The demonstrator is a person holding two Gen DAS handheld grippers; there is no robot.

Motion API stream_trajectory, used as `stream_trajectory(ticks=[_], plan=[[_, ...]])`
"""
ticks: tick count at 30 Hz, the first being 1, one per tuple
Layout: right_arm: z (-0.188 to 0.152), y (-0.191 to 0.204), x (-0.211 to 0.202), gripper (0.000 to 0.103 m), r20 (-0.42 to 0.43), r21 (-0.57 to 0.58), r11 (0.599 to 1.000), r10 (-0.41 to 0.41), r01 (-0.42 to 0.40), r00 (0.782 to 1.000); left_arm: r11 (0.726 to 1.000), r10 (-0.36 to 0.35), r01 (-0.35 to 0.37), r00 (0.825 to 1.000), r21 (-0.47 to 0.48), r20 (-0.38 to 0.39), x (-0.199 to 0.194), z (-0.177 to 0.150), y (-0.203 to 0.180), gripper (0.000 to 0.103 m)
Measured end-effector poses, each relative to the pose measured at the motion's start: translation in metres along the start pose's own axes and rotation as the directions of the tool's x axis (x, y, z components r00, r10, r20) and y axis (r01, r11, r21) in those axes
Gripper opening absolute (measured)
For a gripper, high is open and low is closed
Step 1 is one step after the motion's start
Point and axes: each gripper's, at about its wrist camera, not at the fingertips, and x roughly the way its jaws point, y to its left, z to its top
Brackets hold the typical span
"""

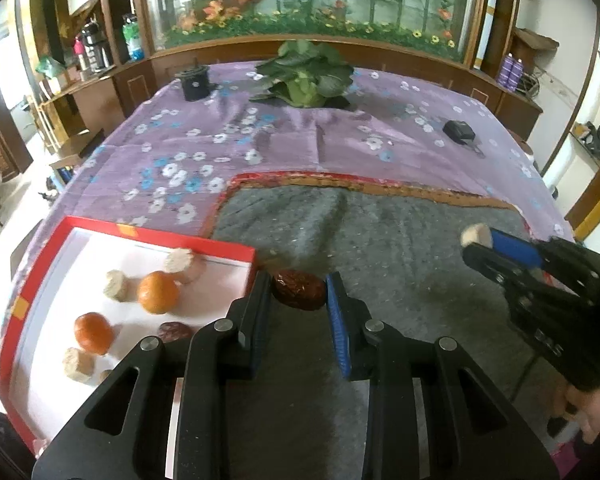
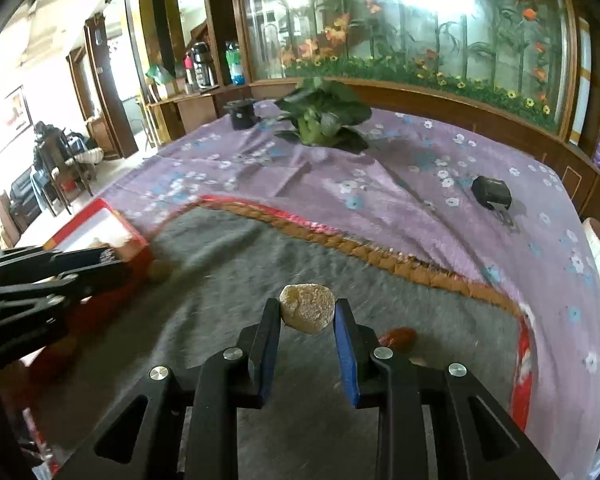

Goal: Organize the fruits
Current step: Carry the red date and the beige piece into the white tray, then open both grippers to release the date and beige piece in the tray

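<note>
Red-walled, the tray [image 1: 236, 249] sat at near left, so the left gripper [image 1: 299, 300], clamped on a dried date [image 1: 299, 290], needed to clear its rim before letting go, while the right gripper [image 2: 308, 314] pinched a pale chunk [image 2: 307, 308].

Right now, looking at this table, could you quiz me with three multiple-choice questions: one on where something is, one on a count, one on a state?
1. Where are the oranges?
A. In the red-rimmed box
B. On the grey mat
C. By the leafy plant

2. How many oranges?
A. One
B. Two
C. Four

3. What grips the beige chunk?
A. Nothing
B. Left tool
C. Right tool

Answers: A, both oranges lie in the red-rimmed box; B, the second orange completes the pair; C, the right tool pinches the beige chunk, while the left tool holds a dark red date.
</note>
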Motion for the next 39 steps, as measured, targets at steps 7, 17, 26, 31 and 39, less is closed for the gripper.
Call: stream_trajectory(ticks=[7, 17, 26, 31, 39], plan=[[-0.006, 0.034, -0.011, 0.026, 0.008, -0.006, 0.998, 0.055, -0.055, 0.998, 0.999, 0.042, -0.042, 0.999, -0.031, 0.021, -0.019, -0.011, 0.025, 0.027], [-0.001, 0.109, -0.009, 0.026, -0.017, -0.115, 0.978, 0.171, -0.172, 0.985, 0.988, 0.120, -0.119, 0.993, -0.103, 0.003, -0.039, -0.042, 0.089, 0.027], [0.000, 0.166, 0.002, 0.026, -0.062, -0.169, 0.943, 0.282, -0.288, 0.957, 0.978, 0.152, -0.155, 0.988, -0.139, -0.028, -0.037, -0.064, 0.125, 0.027], [-0.001, 0.189, 0.010, 0.026, -0.102, -0.197, 0.919, 0.329, -0.343, 0.939, 0.976, 0.136, -0.142, 0.989, -0.164, -0.050, -0.034, -0.070, 0.136, 0.027], [-0.008, 0.217, 0.023, 0.026, -0.188, -0.266, 0.886, 0.338, -0.379, 0.922, 0.973, 0.137, -0.146, 0.988, -0.177, -0.065, -0.029, -0.073, 0.143, 0.027]])
